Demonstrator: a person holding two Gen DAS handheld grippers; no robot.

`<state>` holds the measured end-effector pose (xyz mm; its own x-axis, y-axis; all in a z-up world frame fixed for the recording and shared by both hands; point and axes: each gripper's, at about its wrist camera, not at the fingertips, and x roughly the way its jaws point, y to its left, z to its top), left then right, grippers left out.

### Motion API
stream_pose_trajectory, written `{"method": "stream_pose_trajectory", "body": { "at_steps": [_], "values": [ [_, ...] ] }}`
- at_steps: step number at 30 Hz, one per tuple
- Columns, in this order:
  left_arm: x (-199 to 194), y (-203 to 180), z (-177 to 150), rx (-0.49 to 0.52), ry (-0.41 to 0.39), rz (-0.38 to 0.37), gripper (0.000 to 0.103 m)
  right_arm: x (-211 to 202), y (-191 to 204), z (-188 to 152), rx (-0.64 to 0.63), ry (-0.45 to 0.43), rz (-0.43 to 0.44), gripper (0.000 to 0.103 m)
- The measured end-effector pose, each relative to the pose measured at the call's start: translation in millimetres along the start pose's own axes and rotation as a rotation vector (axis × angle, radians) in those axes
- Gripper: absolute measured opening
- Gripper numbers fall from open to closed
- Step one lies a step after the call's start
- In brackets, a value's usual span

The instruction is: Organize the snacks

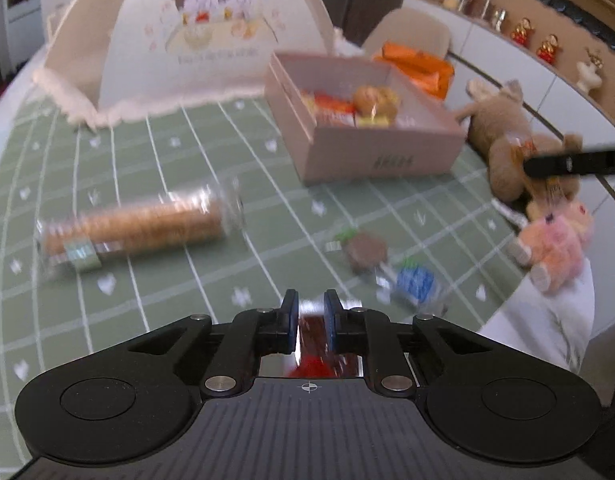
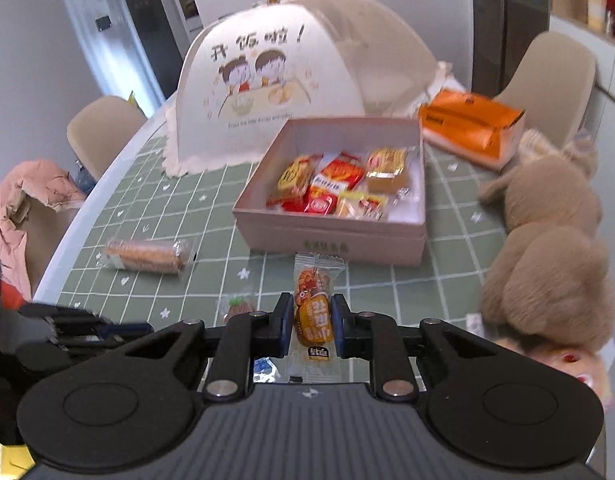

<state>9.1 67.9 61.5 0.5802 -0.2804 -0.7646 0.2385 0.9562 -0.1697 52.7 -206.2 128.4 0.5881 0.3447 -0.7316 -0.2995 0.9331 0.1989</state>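
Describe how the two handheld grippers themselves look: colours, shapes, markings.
The left gripper and right gripper look alike: matte black bodies with a ribbed grey top plate bearing a small white crosshair mark, two round black discs at the sides, black linkage arms with silver pivot pins, and black fingers faced with blue pads. No cables or sleeves are visible.

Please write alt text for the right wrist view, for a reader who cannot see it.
The right gripper holds an orange snack packet above a green checked table, facing a pink box of snacks. A biscuit roll lies left; a plush toy lies right.
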Motion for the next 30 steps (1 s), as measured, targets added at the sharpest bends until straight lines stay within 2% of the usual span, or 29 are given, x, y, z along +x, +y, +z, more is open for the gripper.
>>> {"method": "stream_pose_trajectory", "body": {
  "at_steps": [3, 5, 12, 13, 14, 15, 16, 17, 23, 26, 28, 30],
  "values": [
    [2, 6, 9, -0.023, 0.025, 0.0, 0.018, 8, 1, -9, 0.002, 0.022, 0.002, 0.02],
    [9, 0, 6, 0.001, 0.061, 0.014, 0.021, 19, 5, -18, -0.013, 0.05, -0.01, 0.02],
    [27, -45, -30, 0.251, 0.157, 0.026, 0.026, 58, 14, -35, -0.059, 0.139, -0.028, 0.021],
    [26, -49, -34, 0.292, 0.146, 0.041, 0.026, 61, 15, -35, -0.058, 0.148, -0.035, 0.026],
    [25, -49, -36, 0.312, 0.145, 0.058, 0.027, 63, 15, -35, -0.055, 0.155, -0.04, 0.039],
    [25, -47, -36, 0.316, 0.146, 0.075, 0.028, 63, 15, -35, -0.049, 0.155, -0.044, 0.046],
    [26, -43, -34, 0.305, 0.144, 0.094, 0.028, 62, 14, -35, -0.045, 0.15, -0.043, 0.057],
    [27, -37, -32, 0.288, 0.14, 0.12, 0.028, 61, 14, -37, -0.041, 0.145, -0.04, 0.061],
    [38, -11, -12, 0.231, 0.092, 0.198, 0.03, 62, 11, -45, -0.021, 0.174, -0.036, 0.061],
    [42, 1, -1, 0.164, 0.08, 0.149, 0.035, 62, 9, -50, -0.006, 0.188, -0.037, 0.061],
    [44, 6, 5, 0.125, 0.09, 0.086, 0.051, 61, 9, -53, 0.002, 0.193, -0.036, 0.061],
    [44, 8, 7, 0.109, 0.102, 0.046, 0.053, 61, 9, -55, 0.009, 0.201, -0.035, 0.061]
  ]
}}
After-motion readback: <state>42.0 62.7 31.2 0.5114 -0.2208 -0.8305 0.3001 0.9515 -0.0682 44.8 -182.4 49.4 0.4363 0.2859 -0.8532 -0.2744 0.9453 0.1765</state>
